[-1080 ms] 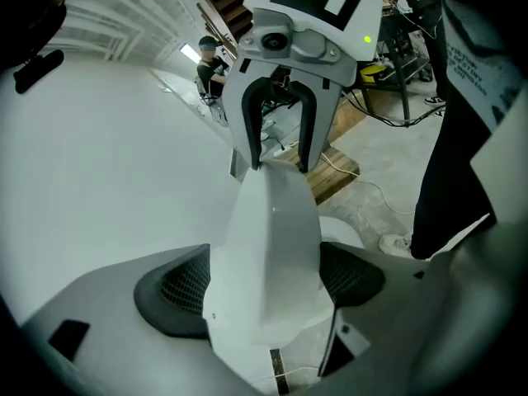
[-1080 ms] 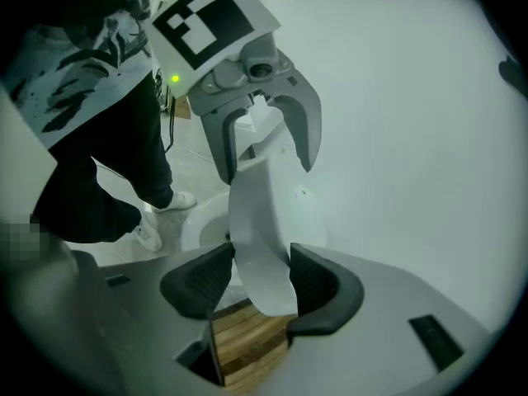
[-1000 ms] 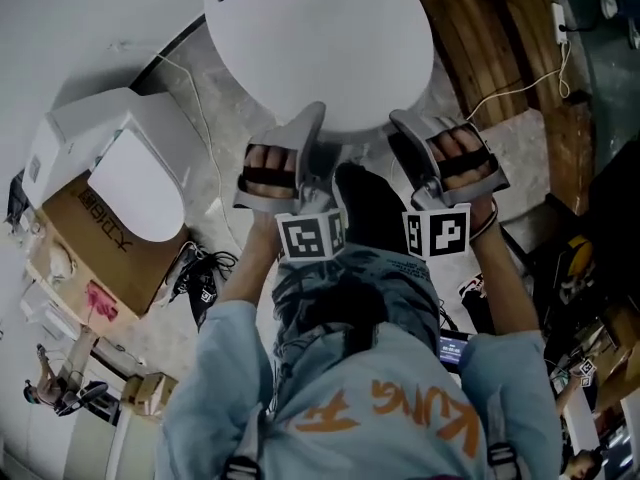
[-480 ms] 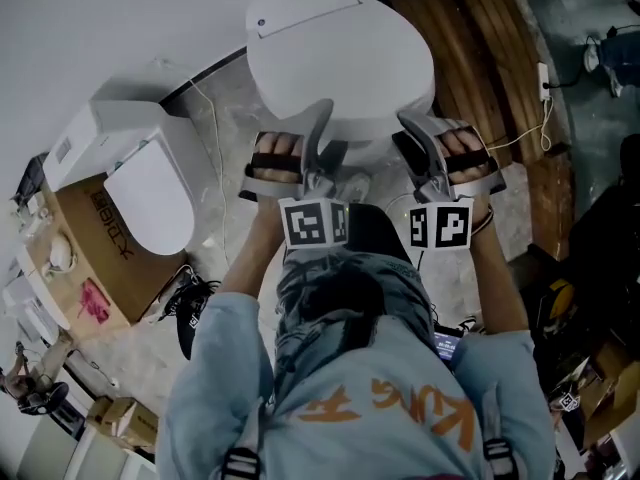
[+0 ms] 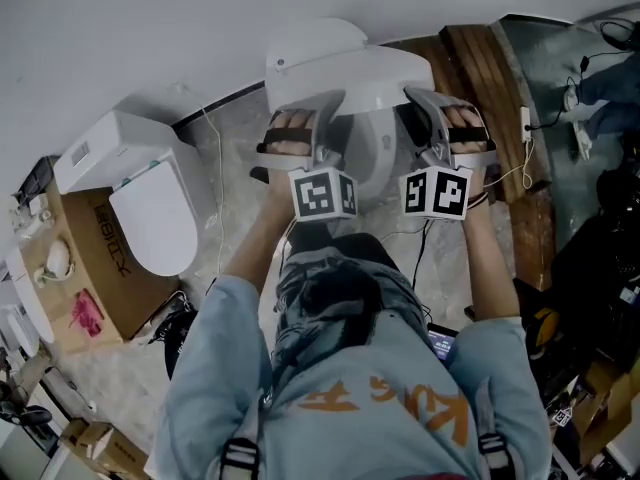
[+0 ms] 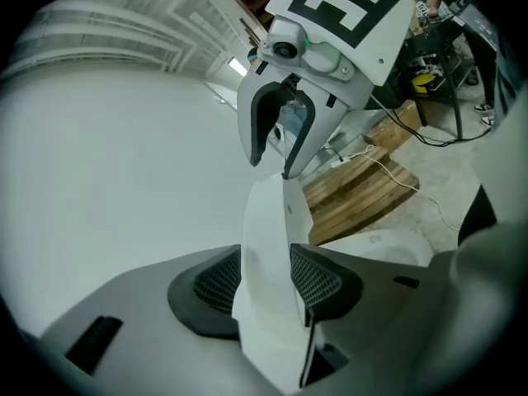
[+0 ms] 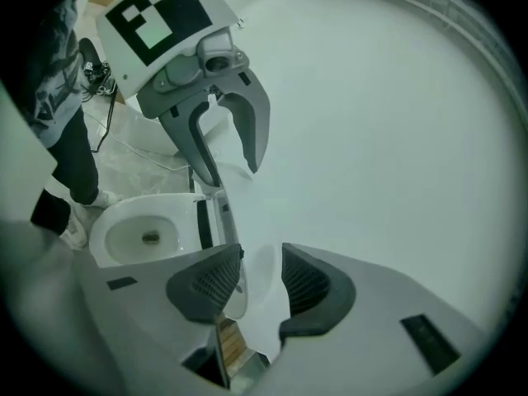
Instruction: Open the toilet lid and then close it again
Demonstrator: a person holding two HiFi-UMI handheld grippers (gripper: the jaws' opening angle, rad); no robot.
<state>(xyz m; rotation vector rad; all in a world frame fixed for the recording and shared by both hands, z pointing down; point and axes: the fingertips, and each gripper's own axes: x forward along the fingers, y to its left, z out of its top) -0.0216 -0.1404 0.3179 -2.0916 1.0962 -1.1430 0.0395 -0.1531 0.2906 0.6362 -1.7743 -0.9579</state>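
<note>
Toilet (image 5: 372,163) sits ahead by the wall (image 5: 150,28), lid (image 5: 380,73) partway up. Left gripper (image 6: 266,283) and right gripper (image 7: 260,283) have just been closing and both pinch its front edge. Opening step, probably; next means swinging it back until it stands upright.

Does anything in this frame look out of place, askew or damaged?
Nothing looks damaged or spilled. Only oddity: a second toilet standing by a cardboard box at left, like stored stock.
</note>
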